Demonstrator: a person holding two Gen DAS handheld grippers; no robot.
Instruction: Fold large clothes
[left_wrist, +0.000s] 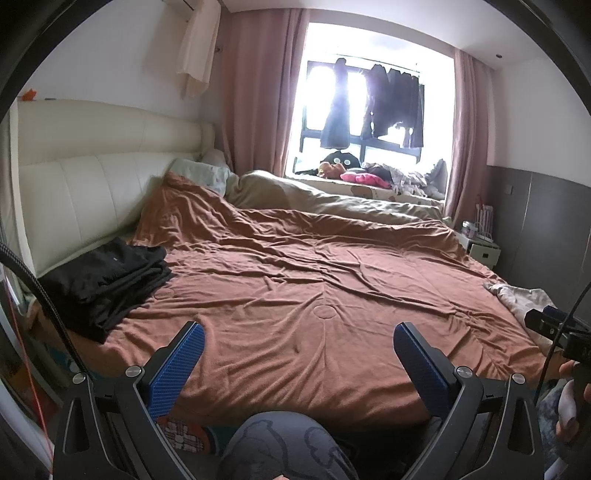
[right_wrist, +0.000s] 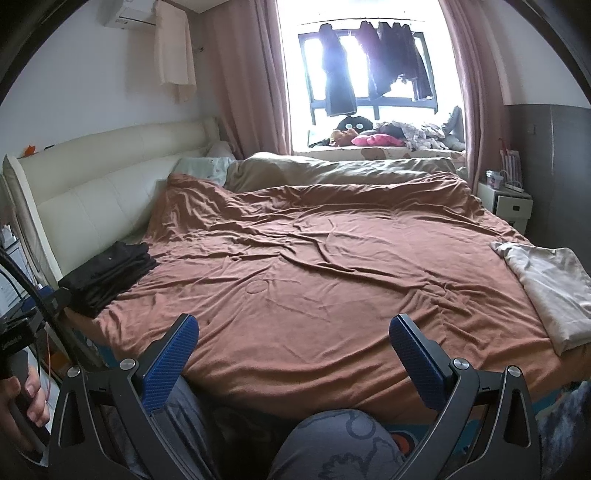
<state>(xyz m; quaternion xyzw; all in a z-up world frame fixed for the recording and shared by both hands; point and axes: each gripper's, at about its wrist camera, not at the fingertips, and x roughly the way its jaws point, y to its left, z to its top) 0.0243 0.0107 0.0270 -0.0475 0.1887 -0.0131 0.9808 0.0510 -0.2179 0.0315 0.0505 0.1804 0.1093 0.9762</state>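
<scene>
A stack of folded black clothes (left_wrist: 107, 277) (right_wrist: 110, 275) lies at the bed's left side by the headboard. A pale beige garment (right_wrist: 550, 291) (left_wrist: 521, 299) lies spread on the bed's right edge. My left gripper (left_wrist: 299, 328) hovers open at the near edge of the brown bedspread (left_wrist: 314, 280), with nothing between its blue pads (left_wrist: 177, 365). Likewise my right gripper (right_wrist: 293, 325) is open and empty over the near edge of the bedspread (right_wrist: 314, 258). Both sit well short of either garment. The person's knee (left_wrist: 280, 443) (right_wrist: 332, 446) in grey patterned trousers shows below.
A cream padded headboard (left_wrist: 85, 177) lines the left. A beige duvet (left_wrist: 332, 199) lies at the far side below a bright window with hanging dark clothes (left_wrist: 391, 103) and a cluttered sill. A white nightstand (right_wrist: 506, 203) stands at the right. A hand (right_wrist: 26, 402) holds the other gripper's handle.
</scene>
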